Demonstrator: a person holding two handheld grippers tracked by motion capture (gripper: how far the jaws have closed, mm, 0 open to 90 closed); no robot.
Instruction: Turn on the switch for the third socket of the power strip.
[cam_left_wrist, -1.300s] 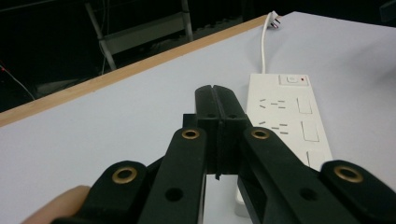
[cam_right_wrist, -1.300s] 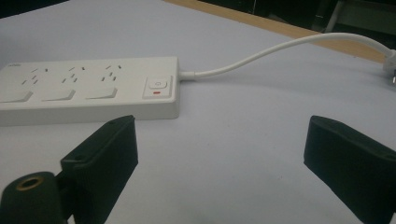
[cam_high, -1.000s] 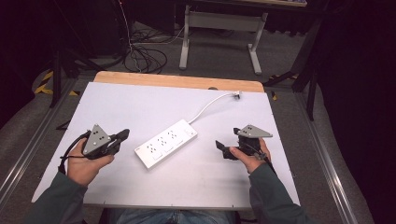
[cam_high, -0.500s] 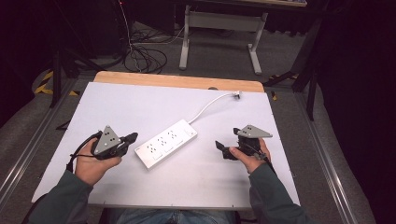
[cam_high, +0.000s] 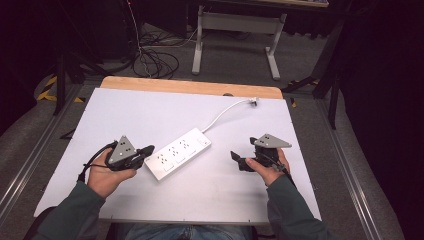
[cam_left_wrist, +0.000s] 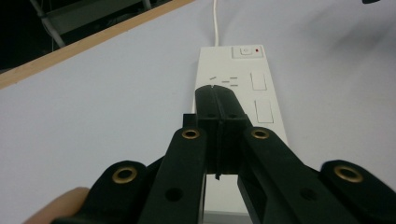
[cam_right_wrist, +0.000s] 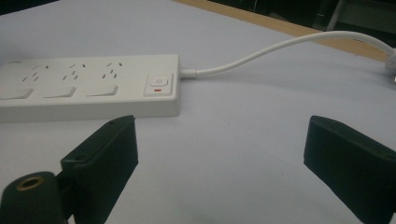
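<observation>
Left gripper (cam_high: 148, 150): jaws pressed together with nothing between them, tips at the near-left end of the power strip; in the left gripper view the closed tips sit over the strip's top face, whether touching it I cannot tell.
Left hand (cam_high: 107, 172): palm cupped under the gripper body, forearm coming in from the lower left, gripper lying nearly level and pointing right toward the strip.
Power strip (cam_high: 178, 153): white, lying flat and slanted near the middle of the white table (cam_high: 150, 107), three socket groups on top, between the two grippers.
Rocker switch (cam_right_wrist: 158, 84): at the cable end of the strip, with a small red mark on it.
Cable (cam_high: 227, 111): runs from the far-right end of the strip toward the table's back edge and ends at a plug (cam_high: 253, 101).
Right gripper (cam_high: 241, 161): jaws standing wide apart, empty, near the strip's right side but apart from it, aimed at the switch end.
Right hand (cam_high: 267, 167): wrapped around the gripper from below, wrist low over the table.
Step in hand, as I judge it: steadying or nudging the strip with the closed left tips.
Doing it well: keep the tips low and on the end wall, push along the strip's length so it does not spin, and bring the open right jaws square to the sides before closing.
</observation>
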